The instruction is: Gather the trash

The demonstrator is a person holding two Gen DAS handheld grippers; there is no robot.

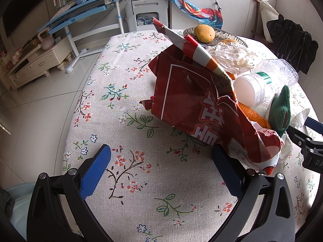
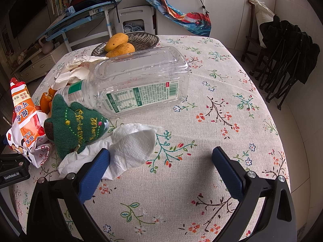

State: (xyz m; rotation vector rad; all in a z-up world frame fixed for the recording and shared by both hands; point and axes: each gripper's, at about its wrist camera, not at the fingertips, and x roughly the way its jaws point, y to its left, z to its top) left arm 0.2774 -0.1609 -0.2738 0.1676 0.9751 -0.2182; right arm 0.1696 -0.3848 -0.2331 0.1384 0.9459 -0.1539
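Note:
A torn red snack bag [image 1: 193,100] lies crumpled on the floral tablecloth [image 1: 125,109], its near corner beside my left gripper's right finger. My left gripper [image 1: 161,155] is open over bare cloth. Behind the bag are crumpled white paper [image 1: 228,57], orange peel [image 1: 256,117] and a clear plastic bottle [image 1: 260,84] on its side. In the right wrist view the bottle [image 2: 139,80] lies flat, a white tissue [image 2: 129,147] touches my left fingertip, and the snack bag [image 2: 26,119] sits far left. My right gripper [image 2: 161,155] is open, nothing between its fingers.
A green knitted Christmas toy [image 2: 74,125] rests between bag and tissue. A woven dish [image 2: 141,39] with mangoes [image 2: 117,40] stands at the table's far side. The other gripper's body [image 2: 12,169] shows at the left edge. Folded black chairs [image 2: 286,58] stand right of the table.

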